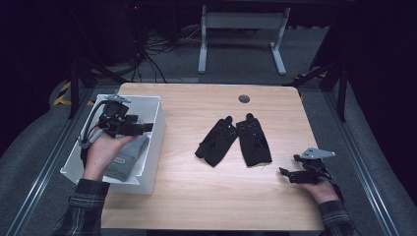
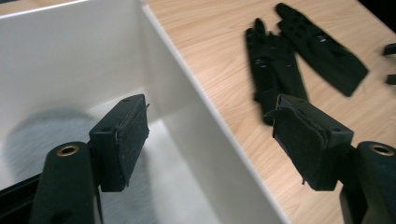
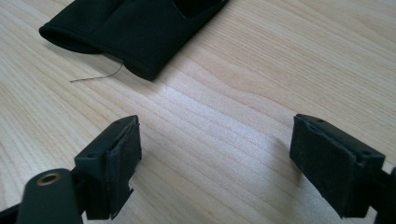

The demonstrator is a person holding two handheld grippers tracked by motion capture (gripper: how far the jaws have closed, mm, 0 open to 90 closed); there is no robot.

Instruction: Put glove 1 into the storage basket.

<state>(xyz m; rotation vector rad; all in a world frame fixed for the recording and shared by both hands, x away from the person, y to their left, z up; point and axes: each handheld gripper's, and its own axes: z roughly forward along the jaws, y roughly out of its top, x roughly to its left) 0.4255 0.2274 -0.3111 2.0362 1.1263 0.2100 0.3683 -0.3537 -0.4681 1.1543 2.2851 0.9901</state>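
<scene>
— Pale wood grain runs across the table [image 1: 187, 191], with dark floor and a tangle of cables behind it. What sits on it?

— At the left edge stands a white bin [image 1: 158, 129]. Near the middle lie two black gloves [image 1: 235, 140], side by side and touching, fingers pointing away from the person.

— And inside the bin?

— A grey folded cloth [image 1: 129, 160] lies on the bottom, at the near end. It might be a sock or a mitten; the high view is too small to tell.

— Where is the left gripper [image 1: 147, 128]?

— Above the bin, held in the left hand [image 1: 104, 152], tips over the bin's right wall and pointing toward the gloves. In the left gripper view [image 2: 211, 135] one jaw hangs over the white inside and the other over the wood, with the wall running between them below.

— Is it holding anything?

— No. The jaws stand well apart and nothing is between the pads [image 2: 133, 140]. The grey cloth lies below, clear of them.

— And the right gripper [image 1: 285, 173]?

— Low over the table at the near right corner, in the right hand [image 1: 322, 189]. In the right gripper view [image 3: 215, 158] its jaws gape wide over bare wood, empty. The cuff of the nearer glove [image 3: 135, 28] lies just ahead of them, apart from the pads, a loose thread [image 3: 98, 75] trailing from it.
</scene>
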